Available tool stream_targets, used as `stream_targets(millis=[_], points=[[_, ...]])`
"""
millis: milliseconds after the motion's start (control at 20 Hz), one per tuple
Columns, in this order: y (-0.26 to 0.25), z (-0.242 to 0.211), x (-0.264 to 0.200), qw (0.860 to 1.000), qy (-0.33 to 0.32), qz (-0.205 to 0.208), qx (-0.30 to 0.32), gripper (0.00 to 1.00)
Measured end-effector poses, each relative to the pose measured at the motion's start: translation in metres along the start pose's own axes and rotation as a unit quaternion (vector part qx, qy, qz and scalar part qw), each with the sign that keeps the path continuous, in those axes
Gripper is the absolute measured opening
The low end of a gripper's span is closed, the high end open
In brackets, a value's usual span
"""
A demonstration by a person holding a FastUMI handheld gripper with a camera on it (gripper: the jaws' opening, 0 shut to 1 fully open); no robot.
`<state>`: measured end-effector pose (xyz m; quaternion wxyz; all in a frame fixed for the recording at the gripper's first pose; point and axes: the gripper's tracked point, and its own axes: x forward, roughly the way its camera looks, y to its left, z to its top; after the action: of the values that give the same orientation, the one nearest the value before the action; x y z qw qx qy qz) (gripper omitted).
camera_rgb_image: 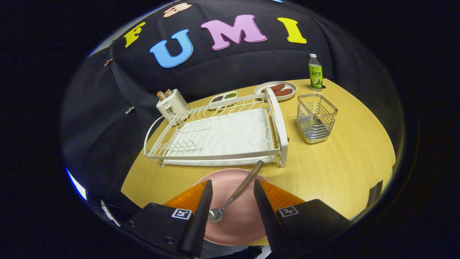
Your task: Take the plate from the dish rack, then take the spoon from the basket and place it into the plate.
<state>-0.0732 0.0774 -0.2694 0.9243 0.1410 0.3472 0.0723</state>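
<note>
A pink plate (235, 225) lies flat on the wooden table, under and between my fingers. A metal spoon (235, 194) rests in it, bowl down near my fingers, handle slanting out over the plate's far rim toward the dish rack. My gripper (231, 199) hovers over the plate, open, its fingers standing either side of the spoon without touching it. Beyond the plate sits the white wire dish rack (219, 138) with nothing in it. To the rack's right stands the wire basket (316, 120), holding nothing.
Behind the rack are a white toaster-like holder (171, 104), a small divided dish (222, 99) and a plate of sausages (276, 90). A green-labelled bottle (315, 73) stands at the table's (345, 158) far right.
</note>
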Motion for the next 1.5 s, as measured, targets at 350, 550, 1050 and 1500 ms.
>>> stream_targets(millis=[350, 550, 1050, 1500], points=[[-0.008, 0.036, -0.042, 0.997, -0.054, -0.026, -0.043, 0.99], [-0.009, 0.091, -0.075, 0.989, -0.122, -0.04, -0.066, 0.99], [-0.016, 0.235, -0.198, 0.947, -0.308, -0.068, -0.063, 0.98], [-0.024, 0.255, -0.255, 0.927, -0.349, -0.108, -0.08, 0.98]])
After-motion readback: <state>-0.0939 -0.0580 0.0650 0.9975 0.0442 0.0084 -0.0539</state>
